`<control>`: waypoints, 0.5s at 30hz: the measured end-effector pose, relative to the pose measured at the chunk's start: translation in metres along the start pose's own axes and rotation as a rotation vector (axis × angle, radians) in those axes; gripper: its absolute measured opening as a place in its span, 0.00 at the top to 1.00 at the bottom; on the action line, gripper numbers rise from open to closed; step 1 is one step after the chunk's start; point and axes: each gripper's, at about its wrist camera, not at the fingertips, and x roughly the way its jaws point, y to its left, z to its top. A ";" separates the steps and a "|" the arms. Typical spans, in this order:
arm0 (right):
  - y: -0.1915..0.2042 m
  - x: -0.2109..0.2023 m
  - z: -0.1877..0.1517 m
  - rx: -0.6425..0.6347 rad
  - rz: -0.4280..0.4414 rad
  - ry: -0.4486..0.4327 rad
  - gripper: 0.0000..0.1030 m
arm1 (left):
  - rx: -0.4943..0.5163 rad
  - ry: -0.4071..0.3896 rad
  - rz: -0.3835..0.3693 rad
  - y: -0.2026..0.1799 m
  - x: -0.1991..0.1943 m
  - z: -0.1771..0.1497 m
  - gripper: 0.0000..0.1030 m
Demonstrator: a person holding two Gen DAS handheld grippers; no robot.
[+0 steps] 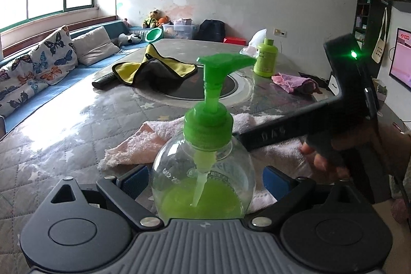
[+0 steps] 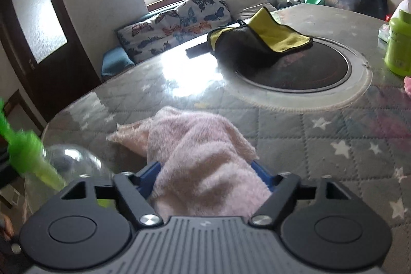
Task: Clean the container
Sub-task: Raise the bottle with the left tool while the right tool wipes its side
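Quilted star-print table [image 1: 64, 145] under a glossy cover, living room behind. Left gripper [image 1: 203, 181]: blue pads either side of the pump bottle [image 1: 203, 171], left pad against the round wall, right pad with a sliver of gap; cannot tell if it truly clamps. Right gripper [image 2: 208, 180]: pads pressed into the pink towel [image 2: 200, 145], which trails forward onto the table.

Bottle: clear plastic, roughly a third full of green liquid, so fairly light; smooth, curved and likely slippery. The widest part or the green collar [image 1: 208, 125] looks the surest hold. Towel soft and easy to bunch.

Left view alone shows the liquid level and the right gripper's body crossing behind the bottle. Right view alone shows the towel between its pads and the dark door [image 2: 38, 24].
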 end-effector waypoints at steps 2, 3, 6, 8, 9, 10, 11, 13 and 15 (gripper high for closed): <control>0.003 -0.002 -0.005 -0.008 -0.008 -0.001 0.39 | 0.004 0.006 -0.002 0.000 0.003 -0.001 0.05; 0.004 -0.004 -0.007 -0.009 -0.008 -0.005 0.41 | 0.006 0.010 -0.003 0.000 0.004 -0.001 0.05; 0.005 -0.010 -0.010 0.000 -0.004 -0.018 0.54 | 0.012 0.023 -0.006 0.001 0.010 -0.002 0.06; 0.003 -0.015 -0.011 0.028 0.011 -0.030 0.58 | 0.018 0.029 -0.007 0.001 0.012 -0.003 0.06; 0.002 -0.018 -0.011 0.041 0.019 -0.035 0.59 | 0.021 0.032 -0.007 0.002 0.013 -0.004 0.08; 0.001 -0.022 -0.010 0.057 0.032 -0.041 0.60 | 0.023 0.035 -0.007 0.003 0.013 -0.005 0.10; -0.001 -0.025 -0.009 0.076 0.048 -0.049 0.60 | 0.024 0.037 -0.010 0.003 0.014 -0.006 0.10; -0.003 -0.034 -0.005 0.105 0.077 -0.070 0.60 | 0.023 0.039 -0.019 0.005 0.015 -0.008 0.11; -0.003 -0.044 0.000 0.125 0.106 -0.098 0.60 | 0.025 0.038 -0.026 0.006 0.015 -0.010 0.12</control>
